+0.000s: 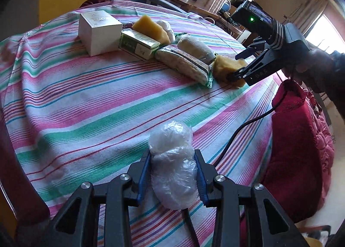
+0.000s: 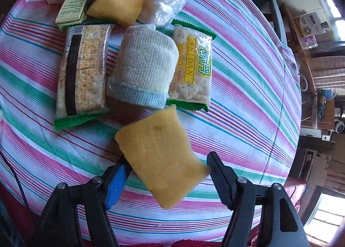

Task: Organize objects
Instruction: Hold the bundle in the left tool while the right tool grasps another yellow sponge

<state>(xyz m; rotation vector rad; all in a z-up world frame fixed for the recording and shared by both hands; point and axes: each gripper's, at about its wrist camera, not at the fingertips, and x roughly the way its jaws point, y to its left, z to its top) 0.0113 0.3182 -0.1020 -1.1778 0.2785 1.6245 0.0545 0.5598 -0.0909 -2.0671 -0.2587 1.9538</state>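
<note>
Right gripper (image 2: 170, 173) jaws apart around the sponge (image 2: 159, 160), probably just released; left gripper (image 1: 173, 173) clamped on the plastic-wrapped bundle (image 1: 172, 160), which goes to the row next.

The striped cloth (image 2: 248, 57) on the table looks woven and matt. The sponge (image 2: 161, 160) is porous and rough; the plastic-wrapped bundle (image 1: 172, 167) is crinkled and glossy.

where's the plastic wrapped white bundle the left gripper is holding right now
In the left wrist view, the plastic-wrapped bundle sits bottom centre, clamped in the left gripper over the striped tablecloth, well apart from the row of items.
</note>
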